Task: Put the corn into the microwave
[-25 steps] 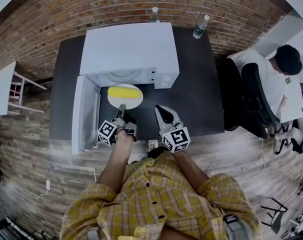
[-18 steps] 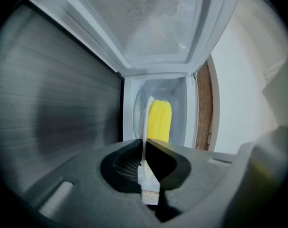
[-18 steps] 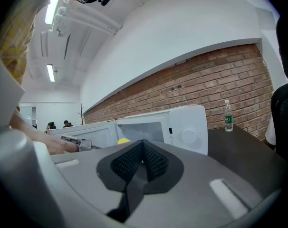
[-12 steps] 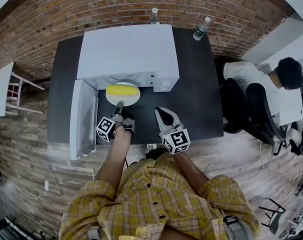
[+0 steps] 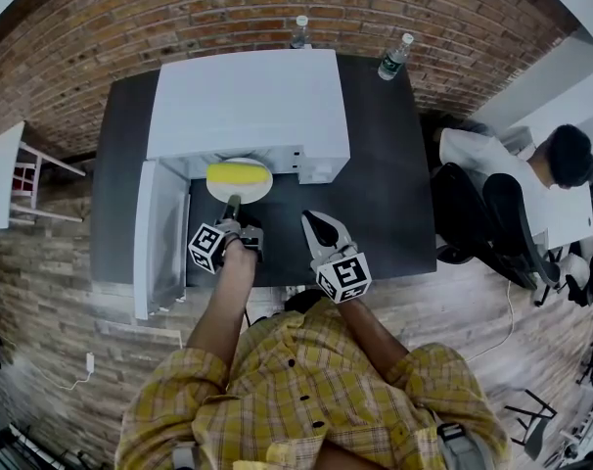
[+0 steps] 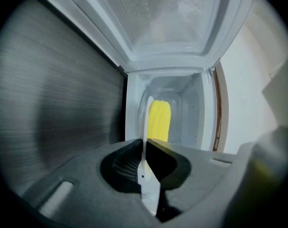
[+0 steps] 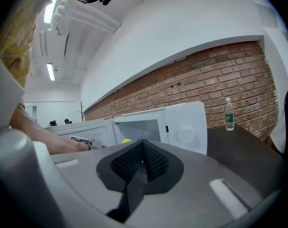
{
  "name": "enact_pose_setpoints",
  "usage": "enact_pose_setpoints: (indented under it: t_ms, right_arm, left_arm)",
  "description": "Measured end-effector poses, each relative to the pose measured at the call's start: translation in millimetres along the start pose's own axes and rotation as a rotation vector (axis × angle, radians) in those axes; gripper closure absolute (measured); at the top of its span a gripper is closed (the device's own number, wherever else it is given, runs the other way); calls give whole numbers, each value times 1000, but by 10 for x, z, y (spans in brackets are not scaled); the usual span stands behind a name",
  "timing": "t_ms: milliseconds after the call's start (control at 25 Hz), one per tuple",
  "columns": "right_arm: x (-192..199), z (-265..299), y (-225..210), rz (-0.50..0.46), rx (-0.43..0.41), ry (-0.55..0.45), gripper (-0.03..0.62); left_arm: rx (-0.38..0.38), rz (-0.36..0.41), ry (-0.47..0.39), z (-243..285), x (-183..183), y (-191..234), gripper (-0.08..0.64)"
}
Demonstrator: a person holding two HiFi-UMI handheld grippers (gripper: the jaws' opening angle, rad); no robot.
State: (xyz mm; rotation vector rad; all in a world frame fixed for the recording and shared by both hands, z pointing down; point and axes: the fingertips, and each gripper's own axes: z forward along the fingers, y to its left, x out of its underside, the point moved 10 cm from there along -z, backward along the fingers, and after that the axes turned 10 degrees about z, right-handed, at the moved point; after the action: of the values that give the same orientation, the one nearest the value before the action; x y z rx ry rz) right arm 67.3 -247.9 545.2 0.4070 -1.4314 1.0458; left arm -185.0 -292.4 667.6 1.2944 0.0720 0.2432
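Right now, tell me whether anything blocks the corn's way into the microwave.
Nothing visible does. The door of the microwave stands wide open at the left, and the left gripper, shut on the rim of the plate, holds the corn at the cavity's mouth.

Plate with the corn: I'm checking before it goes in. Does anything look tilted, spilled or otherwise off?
Nothing stands out. The left gripper clamps the plate by its near rim, the corn lies whole across its middle, and the plate is at the open microwave's mouth. Nothing is spilled on the table.
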Motion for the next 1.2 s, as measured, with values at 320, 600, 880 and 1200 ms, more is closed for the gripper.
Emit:
enact_pose_setpoints:
  t_ms: [320, 600, 880, 1200]
  right_arm:
    - [23, 24, -31, -5, -5, 11, 591]
    - [29, 33, -113, -4, 4, 22, 591]
    - [19, 40, -149, -7, 6, 29, 591]
    - [25, 47, -204, -3, 20, 38, 591]
  left_arm:
    - [-23, -8, -18, 137, -46, 64, 535]
    - [-34, -6, -26, 297, -94, 116, 534]
    - [-39, -3, -37, 470, -144, 75, 534]
    - [-52, -4, -58, 614, -185, 42, 536]
